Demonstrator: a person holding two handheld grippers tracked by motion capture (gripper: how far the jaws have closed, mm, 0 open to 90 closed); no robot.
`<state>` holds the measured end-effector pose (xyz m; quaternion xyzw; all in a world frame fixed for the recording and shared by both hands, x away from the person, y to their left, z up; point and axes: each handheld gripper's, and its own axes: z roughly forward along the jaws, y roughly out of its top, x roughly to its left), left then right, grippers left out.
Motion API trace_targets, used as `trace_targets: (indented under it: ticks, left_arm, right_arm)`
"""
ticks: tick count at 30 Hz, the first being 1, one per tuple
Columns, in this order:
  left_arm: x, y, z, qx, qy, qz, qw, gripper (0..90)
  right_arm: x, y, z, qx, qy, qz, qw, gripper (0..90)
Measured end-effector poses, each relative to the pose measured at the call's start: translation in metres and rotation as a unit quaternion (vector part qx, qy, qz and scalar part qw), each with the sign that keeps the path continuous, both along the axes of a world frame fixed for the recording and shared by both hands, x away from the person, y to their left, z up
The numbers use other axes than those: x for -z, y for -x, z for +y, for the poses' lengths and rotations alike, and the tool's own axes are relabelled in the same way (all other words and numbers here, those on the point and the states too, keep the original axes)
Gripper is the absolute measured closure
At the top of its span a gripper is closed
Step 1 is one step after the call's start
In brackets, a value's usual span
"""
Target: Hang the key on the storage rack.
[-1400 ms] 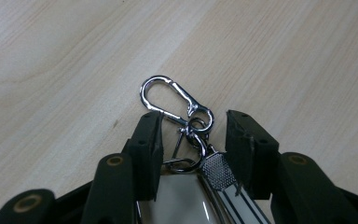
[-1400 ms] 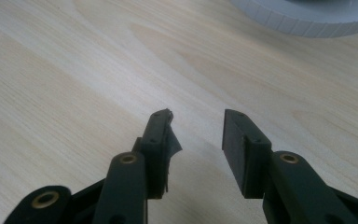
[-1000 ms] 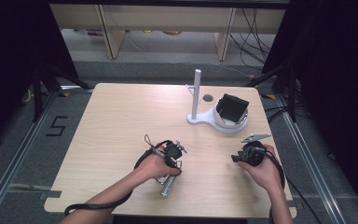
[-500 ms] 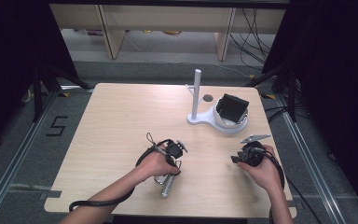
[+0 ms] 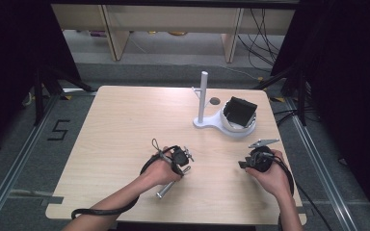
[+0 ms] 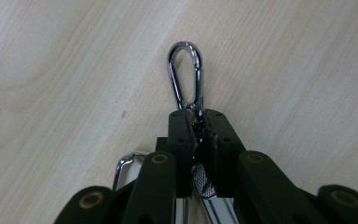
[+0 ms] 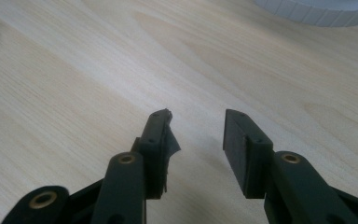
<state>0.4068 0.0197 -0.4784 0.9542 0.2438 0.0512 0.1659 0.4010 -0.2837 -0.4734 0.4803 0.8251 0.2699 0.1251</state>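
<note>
My left gripper is shut on the lower end of a shiny silver snap hook, whose loop lies on the wooden table beyond the jaws. In the high view the left gripper sits near the table's front middle, with a silver rod-like piece sticking out toward the person below the hand. My right gripper stands open just above bare wood, nothing between its jaws. The high view puts the right gripper at the front right, apart from the left one.
A white stand with an upright post stands at the back right. Its round base carries a black box. That white ribbed base also lies ahead of the right gripper. A dark round spot marks the table beside the post.
</note>
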Motion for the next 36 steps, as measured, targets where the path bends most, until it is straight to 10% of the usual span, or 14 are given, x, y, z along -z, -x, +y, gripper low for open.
trace_targets:
  ticks: [17, 26, 36]
  left_arm:
    - [-0.008, 0.004, 0.014, -0.006, 0.034, -0.039, 0.9986, 83.7]
    - [-0.021, 0.005, 0.033, -0.024, 0.097, -0.074, 0.9923, 83.6]
    - [-0.035, 0.005, 0.055, -0.061, 0.151, -0.119, 0.9794, 83.6]
  right_arm:
    - [0.000, 0.000, -0.001, 0.000, -0.001, -0.002, 1.0000, 61.7]
    - [0.002, 0.001, 0.000, 0.000, -0.003, -0.003, 1.0000, 61.6]
    - [0.006, 0.001, -0.003, 0.004, -0.009, 0.002, 1.0000, 61.5]
